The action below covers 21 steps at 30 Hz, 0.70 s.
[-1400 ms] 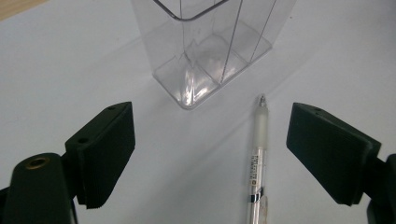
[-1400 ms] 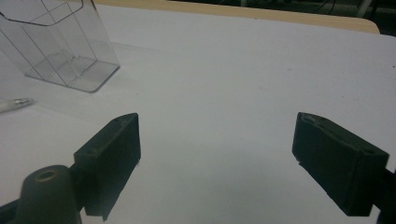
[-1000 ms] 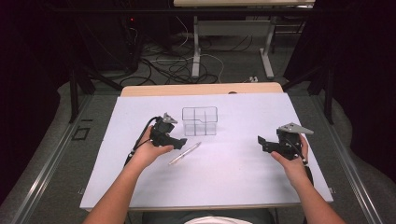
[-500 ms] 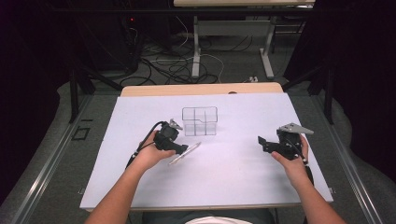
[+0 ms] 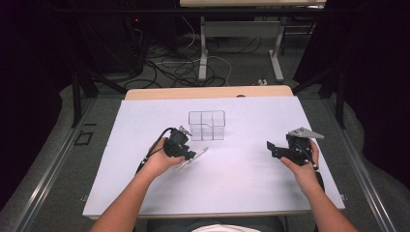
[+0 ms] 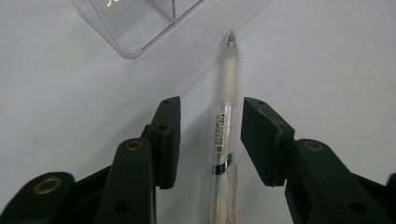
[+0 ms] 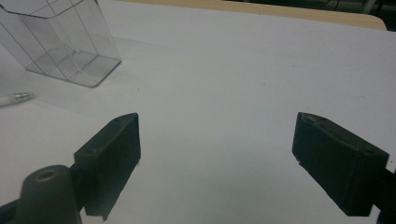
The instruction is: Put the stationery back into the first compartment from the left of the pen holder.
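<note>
A clear pen with a frosted grip (image 6: 227,93) lies flat on the white table sheet (image 5: 241,179), its tip pointing toward a clear compartment box (image 5: 207,124). My left gripper (image 6: 212,108) is open and low over the pen, one jaw on each side of the barrel, neither touching it. From above, the left gripper (image 5: 186,153) sits just in front of the box, with the pen (image 5: 199,153) poking out to its right. My right gripper (image 5: 275,149) hovers wide open at the right side of the sheet, holding nothing. In the right gripper view the box (image 7: 60,42) and the pen tip (image 7: 16,97) are at far left.
A corner of the clear box (image 6: 135,23) is close ahead of the left jaws. The wooden table edge (image 5: 208,92) runs behind the sheet. Cables and table legs lie on the floor beyond.
My left gripper has moved right and down from beside the box onto the pen, so its jaws now straddle the barrel. The right gripper has stayed still.
</note>
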### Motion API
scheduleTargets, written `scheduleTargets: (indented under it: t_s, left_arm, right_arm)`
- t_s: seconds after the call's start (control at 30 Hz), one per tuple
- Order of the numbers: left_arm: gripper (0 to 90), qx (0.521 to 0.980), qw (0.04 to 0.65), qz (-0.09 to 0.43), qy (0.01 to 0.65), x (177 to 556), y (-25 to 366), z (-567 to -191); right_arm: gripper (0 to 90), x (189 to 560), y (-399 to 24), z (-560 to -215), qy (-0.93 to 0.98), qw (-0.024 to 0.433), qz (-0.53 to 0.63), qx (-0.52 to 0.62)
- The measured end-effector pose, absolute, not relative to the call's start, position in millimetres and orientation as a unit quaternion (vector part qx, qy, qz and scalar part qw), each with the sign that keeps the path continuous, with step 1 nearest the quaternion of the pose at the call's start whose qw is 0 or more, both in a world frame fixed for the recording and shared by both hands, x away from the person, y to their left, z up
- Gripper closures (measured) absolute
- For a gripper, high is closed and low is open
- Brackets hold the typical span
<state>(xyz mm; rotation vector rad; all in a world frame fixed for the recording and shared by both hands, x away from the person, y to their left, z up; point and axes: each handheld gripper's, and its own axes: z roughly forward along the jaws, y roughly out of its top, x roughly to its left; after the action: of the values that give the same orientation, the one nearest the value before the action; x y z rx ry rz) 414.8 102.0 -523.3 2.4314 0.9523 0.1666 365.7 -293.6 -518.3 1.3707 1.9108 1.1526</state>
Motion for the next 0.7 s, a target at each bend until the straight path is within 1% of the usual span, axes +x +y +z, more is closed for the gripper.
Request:
scheduleTargets:
  t_s: [0.2, 0.7]
  left_arm:
    - [65.4, 0.905, 0.239, 0.056, 0.347, 415.4, 96.7, -529.0]
    - [73.8, 0.915, 0.220, 0.052, 0.334, 412.1, 92.3, -534.8]
  right_arm:
    - [15.1, 366.2, -293.1, -519.0, 0.708, 0.257, 0.424, 0.503]
    - [15.1, 366.5, -293.5, -519.0, 0.708, 0.255, 0.423, 0.504]
